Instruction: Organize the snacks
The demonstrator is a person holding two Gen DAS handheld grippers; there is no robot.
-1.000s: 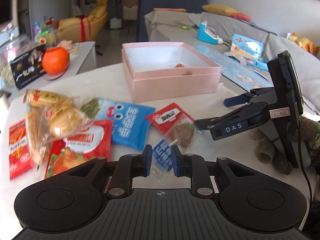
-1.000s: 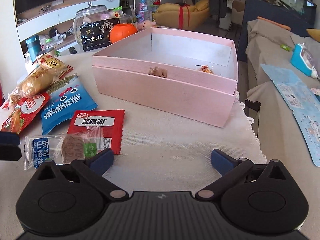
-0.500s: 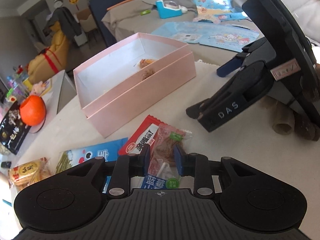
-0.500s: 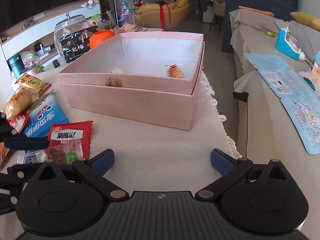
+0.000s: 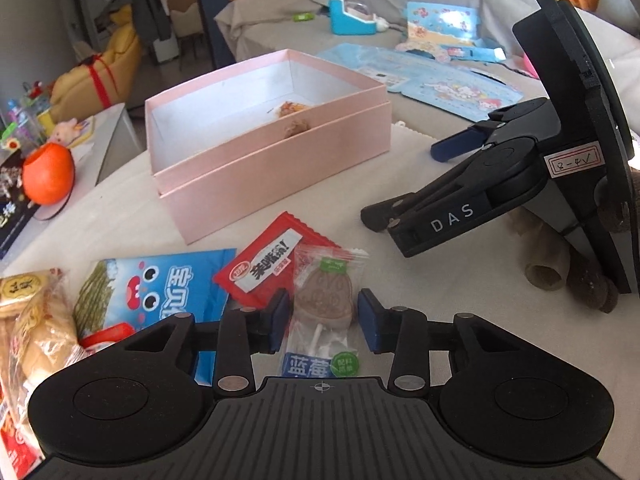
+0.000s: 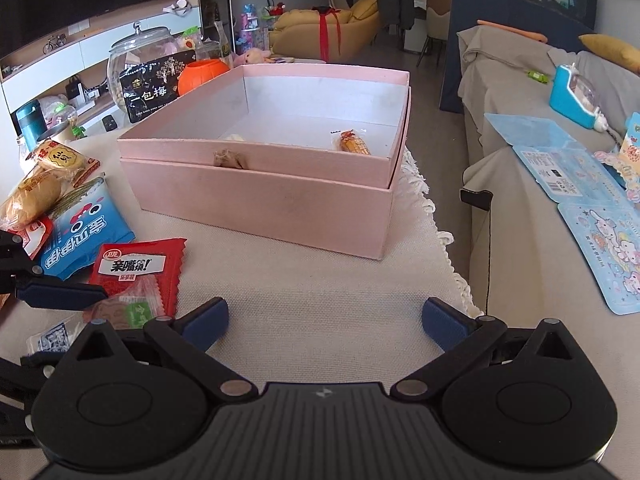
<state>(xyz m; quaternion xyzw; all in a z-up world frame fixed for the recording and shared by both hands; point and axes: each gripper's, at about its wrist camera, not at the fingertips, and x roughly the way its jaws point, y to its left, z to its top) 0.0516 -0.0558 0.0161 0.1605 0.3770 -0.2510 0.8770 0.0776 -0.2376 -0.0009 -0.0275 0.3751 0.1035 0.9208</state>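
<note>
A clear-wrapped blueberry lollipop (image 5: 325,312) lies on the table between the pads of my left gripper (image 5: 323,318), whose jaws stand apart on either side of it and do not press it. It partly overlaps a red snack packet (image 5: 264,268). A blue seaweed packet (image 5: 160,284) and bread packs (image 5: 36,320) lie to the left. The open pink box (image 5: 276,168) holds a small orange-wrapped snack (image 6: 354,144). My right gripper (image 6: 324,322) is wide open and empty, low over the tablecloth in front of the box; it shows in the left wrist view (image 5: 404,184).
An orange pumpkin pot (image 5: 48,174) and a glass jar (image 6: 140,68) stand behind the box. The table's right edge (image 6: 452,256) borders a grey sofa (image 6: 520,184) with blue paper sheets (image 6: 592,208). A brown plush toy (image 5: 576,276) lies by the right gripper.
My left gripper's jaws have opened wider around the lollipop packet, which was pinched before and now rests on the table. The right gripper has shifted slightly and stayed open.
</note>
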